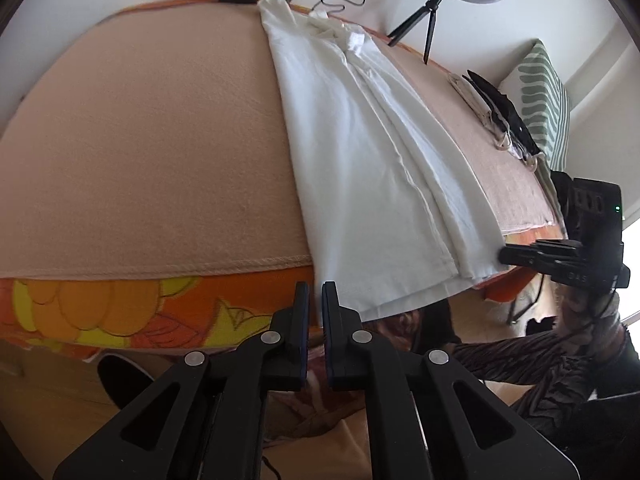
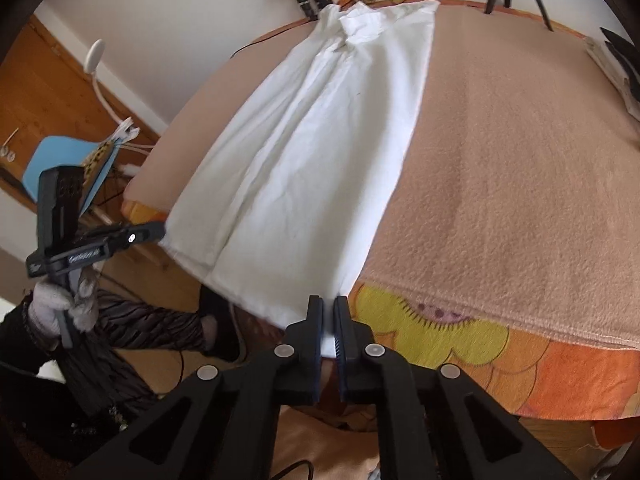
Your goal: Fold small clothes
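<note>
A long white garment lies lengthwise on the peach blanket, folded into a narrow strip, its hem hanging over the near table edge. My left gripper is shut at the hem's left corner; its jaws show a thin gap and the cloth sits just beside them. From the right wrist view the left gripper touches the hem's left corner. My right gripper is shut on the hem's right corner of the white garment. In the left wrist view the right gripper sits at that corner.
An orange floral cloth lies under the peach blanket. A ring light on a tripod stands at the far edge. A pile of other clothes lies at the right side. A striped cushion is beyond it.
</note>
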The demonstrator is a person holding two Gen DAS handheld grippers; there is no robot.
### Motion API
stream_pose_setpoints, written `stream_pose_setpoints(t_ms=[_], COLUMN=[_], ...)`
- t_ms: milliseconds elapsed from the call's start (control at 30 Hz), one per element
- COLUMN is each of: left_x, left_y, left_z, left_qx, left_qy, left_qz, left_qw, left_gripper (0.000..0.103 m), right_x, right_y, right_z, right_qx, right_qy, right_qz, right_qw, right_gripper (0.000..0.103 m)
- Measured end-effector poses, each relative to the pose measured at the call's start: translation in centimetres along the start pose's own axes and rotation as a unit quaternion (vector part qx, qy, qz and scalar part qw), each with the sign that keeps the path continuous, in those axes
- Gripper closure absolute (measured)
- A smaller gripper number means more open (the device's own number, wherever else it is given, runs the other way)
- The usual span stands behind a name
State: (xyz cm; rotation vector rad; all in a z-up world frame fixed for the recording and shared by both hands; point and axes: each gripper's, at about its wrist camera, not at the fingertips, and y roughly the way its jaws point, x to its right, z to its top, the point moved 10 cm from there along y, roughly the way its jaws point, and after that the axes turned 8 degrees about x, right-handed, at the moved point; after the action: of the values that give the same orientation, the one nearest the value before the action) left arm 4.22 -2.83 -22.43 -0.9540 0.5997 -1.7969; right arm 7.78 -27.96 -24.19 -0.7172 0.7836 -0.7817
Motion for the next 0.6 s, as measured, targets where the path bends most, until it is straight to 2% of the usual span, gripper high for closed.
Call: stream_pose_setpoints(t_ms=[100,167,200,233,267,333,433,600], left_x=[0.3,1.7,2.7,4.0,4.9,7.1,10.4,13.0], left_y=[-1.4,-1.7,-1.5,-1.3,-1.0,0.1,2.8,5.9], left_z=[1.0,1.7,1.9,2.0,2.1,2.0,1.5,0.5], left_qx=[0.035,0.048,0.047,0.044,0.041,0.029,-0.012,-0.053], left_qy=[0.017,0.033,0.041,0.054,0.062,0.075,0.082,0.102], left_qz=[0.016,0.005,-0.006,-0.022,-0.03,-0.055,-0.1,-0.096], left_qw=[0.9991,0.9983,0.998,0.9974,0.9968,0.9953,0.9916,0.9887], left_gripper=[0.093,0.091,0.091,0.091,0.09,0.089,0.089,0.089], right_x=[-0.2,0.1,0.5,0.8,1.0,0.9,0.8,0.0], right_y=[-0.5,-0.7,-0.8,-0.9,-1.2,-1.6,-1.9,-0.8], right_z=[-0.6,-0.6,-0.5,-0.2,0.1,0.4,1.0,0.4], right_qx=[-0.004,-0.002,0.001,0.007,0.017,0.03,0.043,0.027], right_qy=[-0.018,-0.01,-0.004,0.001,0.005,0.011,0.013,0.002], right_qz=[-0.006,-0.006,-0.01,-0.011,-0.013,-0.007,-0.006,-0.002], right_qw=[1.0,1.0,1.0,1.0,1.0,0.999,0.999,1.0], right_gripper=[0.099,0.091,0.084,0.066,0.063,0.063,0.064,0.068])
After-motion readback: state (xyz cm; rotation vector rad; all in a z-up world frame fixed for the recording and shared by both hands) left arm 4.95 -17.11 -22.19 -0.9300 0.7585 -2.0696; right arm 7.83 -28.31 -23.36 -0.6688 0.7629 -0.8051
